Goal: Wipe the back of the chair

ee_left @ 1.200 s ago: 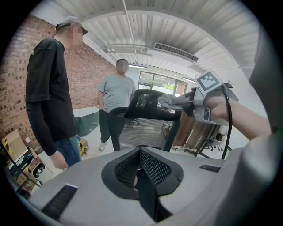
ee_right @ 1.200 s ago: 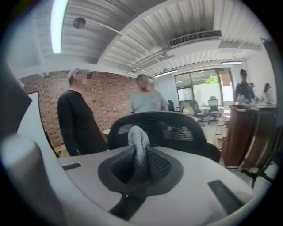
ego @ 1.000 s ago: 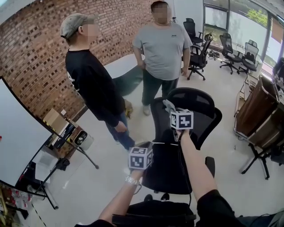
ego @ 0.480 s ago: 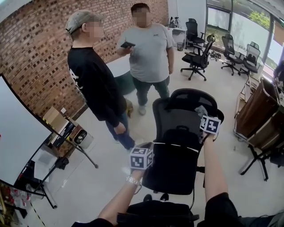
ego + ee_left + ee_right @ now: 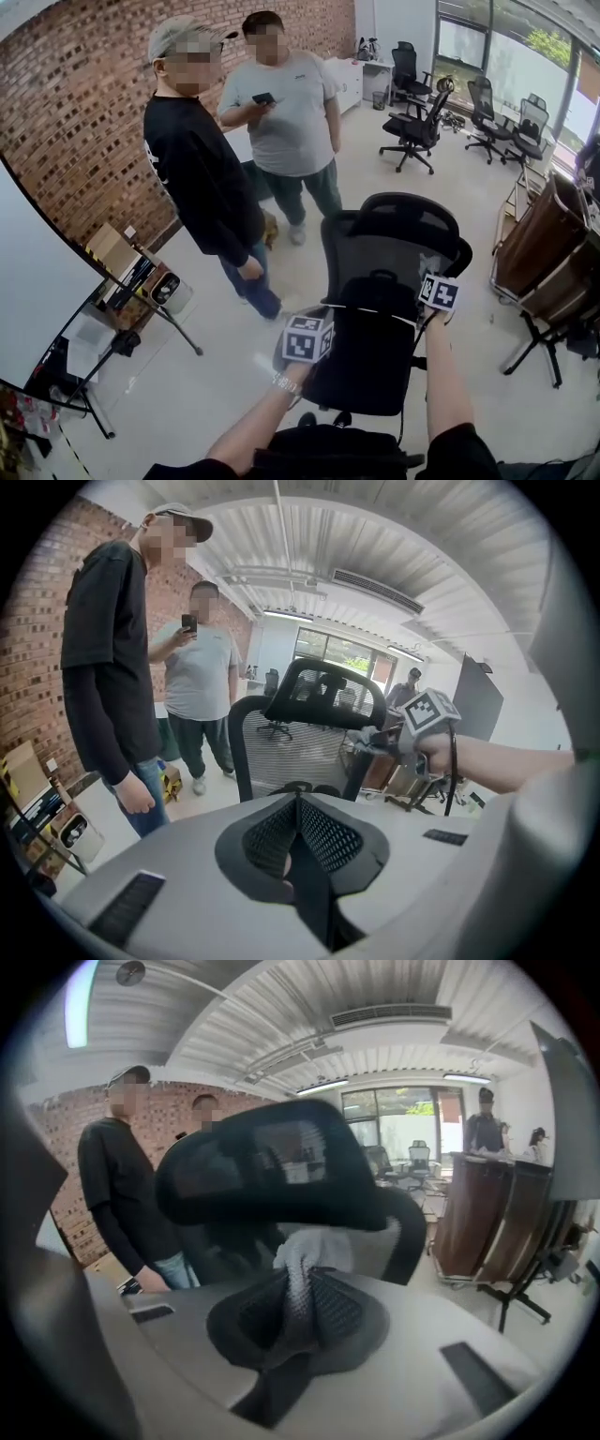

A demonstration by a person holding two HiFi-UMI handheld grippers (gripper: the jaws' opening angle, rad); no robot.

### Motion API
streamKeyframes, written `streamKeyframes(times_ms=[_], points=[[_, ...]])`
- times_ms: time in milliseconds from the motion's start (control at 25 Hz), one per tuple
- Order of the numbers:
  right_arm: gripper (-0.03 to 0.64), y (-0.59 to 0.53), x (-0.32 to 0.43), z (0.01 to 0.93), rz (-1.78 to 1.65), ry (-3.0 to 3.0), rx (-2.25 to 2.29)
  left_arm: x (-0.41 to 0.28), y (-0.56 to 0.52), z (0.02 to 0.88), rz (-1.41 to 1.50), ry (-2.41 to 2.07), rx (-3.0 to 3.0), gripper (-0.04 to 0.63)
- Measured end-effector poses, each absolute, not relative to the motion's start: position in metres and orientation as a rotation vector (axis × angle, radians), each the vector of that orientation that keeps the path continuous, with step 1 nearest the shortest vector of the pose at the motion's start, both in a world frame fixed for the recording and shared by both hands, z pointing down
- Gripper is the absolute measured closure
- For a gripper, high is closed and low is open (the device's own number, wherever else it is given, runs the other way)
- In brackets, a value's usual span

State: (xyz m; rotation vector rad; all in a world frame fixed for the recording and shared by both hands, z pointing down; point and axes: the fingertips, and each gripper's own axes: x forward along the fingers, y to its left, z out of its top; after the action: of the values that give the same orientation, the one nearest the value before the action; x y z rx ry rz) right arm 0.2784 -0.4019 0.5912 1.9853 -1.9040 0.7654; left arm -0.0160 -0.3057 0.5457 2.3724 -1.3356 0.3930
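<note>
My right hand-held gripper (image 5: 298, 1309) clenched on white cloth (image 5: 317, 1249), cloth pressed on right edge of chair back (image 5: 380, 246). Left hand-held gripper (image 5: 300, 834) pinched together, empty, left of chair back. Wiping step, I think. Next: slide cloth down edge, firm squeeze.

Black mesh chair back (image 5: 375, 248), soft white cloth (image 5: 309, 1251), rough brick wall (image 5: 75, 112)

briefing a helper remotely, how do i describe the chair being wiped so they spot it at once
Before the brick wall, beside two standing people, it is the black mesh office chair nearest the camera. Unlike the chairs by the windows, it has the right gripper holding a pale cloth at its back.
</note>
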Motion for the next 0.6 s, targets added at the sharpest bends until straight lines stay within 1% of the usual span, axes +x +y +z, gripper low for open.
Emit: streamKeyframes(times_ms=[240,360,480,600], points=[[0.571,-0.459,0.095,0.622,0.738,-2.25,1.598,-0.058,-0.299,0.545,0.405,-1.449,2.298,0.58],[0.571,-0.483,0.033,0.627,0.683,-2.327,1.457,-0.085,-0.293,0.549,0.417,-1.513,2.242,0.58],[0.571,-0.505,0.019,0.632,0.603,-2.283,1.447,-0.106,-0.293,0.553,0.413,-1.561,2.195,0.58],[0.571,-0.518,0.039,0.643,0.605,-2.202,1.515,-0.12,-0.294,0.557,0.413,-1.591,2.163,0.58]])
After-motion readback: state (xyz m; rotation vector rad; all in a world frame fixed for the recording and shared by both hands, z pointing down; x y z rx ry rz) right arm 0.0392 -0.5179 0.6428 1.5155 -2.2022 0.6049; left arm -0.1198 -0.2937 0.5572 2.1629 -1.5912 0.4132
